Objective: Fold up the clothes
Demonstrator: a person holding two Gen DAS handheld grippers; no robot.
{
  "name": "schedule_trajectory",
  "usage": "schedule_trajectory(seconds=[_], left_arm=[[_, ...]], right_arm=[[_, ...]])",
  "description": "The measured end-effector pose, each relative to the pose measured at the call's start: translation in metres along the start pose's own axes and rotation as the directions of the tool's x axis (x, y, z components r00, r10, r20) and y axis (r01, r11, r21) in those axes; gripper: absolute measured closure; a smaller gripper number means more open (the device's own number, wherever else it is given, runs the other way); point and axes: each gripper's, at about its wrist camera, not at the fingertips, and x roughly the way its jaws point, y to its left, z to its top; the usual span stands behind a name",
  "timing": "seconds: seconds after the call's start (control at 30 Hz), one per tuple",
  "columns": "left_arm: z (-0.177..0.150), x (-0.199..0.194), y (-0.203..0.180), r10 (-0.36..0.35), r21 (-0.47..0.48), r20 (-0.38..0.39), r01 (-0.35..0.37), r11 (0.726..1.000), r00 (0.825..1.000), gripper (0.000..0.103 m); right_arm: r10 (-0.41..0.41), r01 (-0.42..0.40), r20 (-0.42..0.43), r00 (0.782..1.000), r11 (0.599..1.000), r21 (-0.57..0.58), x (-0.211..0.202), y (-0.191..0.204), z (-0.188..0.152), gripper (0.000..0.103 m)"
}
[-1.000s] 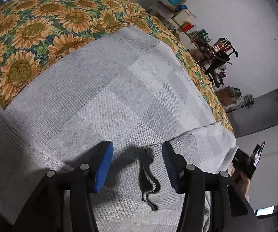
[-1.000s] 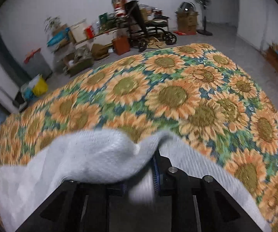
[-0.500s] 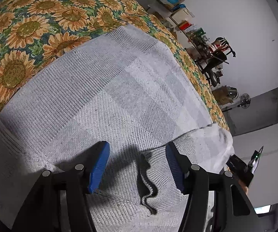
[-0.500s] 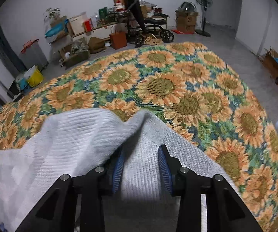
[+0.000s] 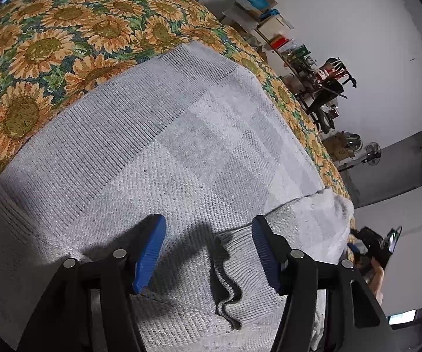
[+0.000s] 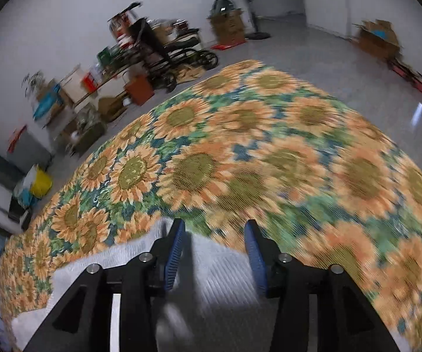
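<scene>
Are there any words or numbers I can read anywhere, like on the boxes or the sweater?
None can be read.
Grey sweater: plain knit, no label showing.
Sunflower cloth: only flowers.
Cardboard boxes by the wall: any print is too small and blurred.
Lit screen: too small to read.

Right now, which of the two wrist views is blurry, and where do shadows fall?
Right wrist view: motion-blurred, the sunflower cloth and sweater smeared, glare on the floor. Left wrist view: sharp, the knit of the sweater crisp, the left gripper casting a dark shadow on it. Both bend at the edges, fisheye.
</scene>
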Motion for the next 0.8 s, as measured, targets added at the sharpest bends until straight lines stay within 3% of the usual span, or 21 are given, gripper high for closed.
schedule_trajectory(seconds=[0.07,0.2,0.3,0.4,0.53,0.67,0.8], left_arm=[[0.003,0.000,-0.001,-0.007,-0.021,-0.004,0.007,1.000,1.000,0.038],[0.004,0.000,-0.009,-0.017,-0.034,-0.013,0.016,0.999,1.000,0.037],[-0.001,0.002,-0.016,-0.092,-0.038,-0.050,0.090,0.995,0.995,0.037],[-0.007,0.007,-0.023,-0.110,-0.011,-0.087,0.109,0.994,0.990,0.037],[-0.012,0.005,-0.026,-0.109,0.015,-0.104,0.112,0.994,0.989,0.037],[-0.016,-0.002,-0.019,-0.108,0.020,-0.093,0.110,0.994,0.990,0.037],[-0.018,-0.003,-0.015,-0.115,0.014,-0.101,0.117,0.993,0.988,0.037]], right_arm=[[0.067,-0.068,-0.014,0.998,0.998,-0.006,-0.019,-0.001,-0.014,0.052],[0.192,-0.201,-0.071,0.979,0.966,-0.164,-0.052,0.018,-0.054,0.042],[0.250,-0.282,-0.138,0.958,0.910,-0.305,-0.071,0.052,-0.102,0.036],[0.282,-0.356,-0.231,0.931,0.842,-0.404,-0.065,0.084,-0.141,0.036],[0.299,-0.404,-0.288,0.910,0.799,-0.446,-0.071,0.101,-0.170,0.036],[0.379,-0.475,-0.290,0.879,0.753,-0.455,-0.093,0.110,-0.191,0.033],[0.379,-0.448,-0.239,0.894,0.765,-0.463,-0.111,0.096,-0.204,0.029]])
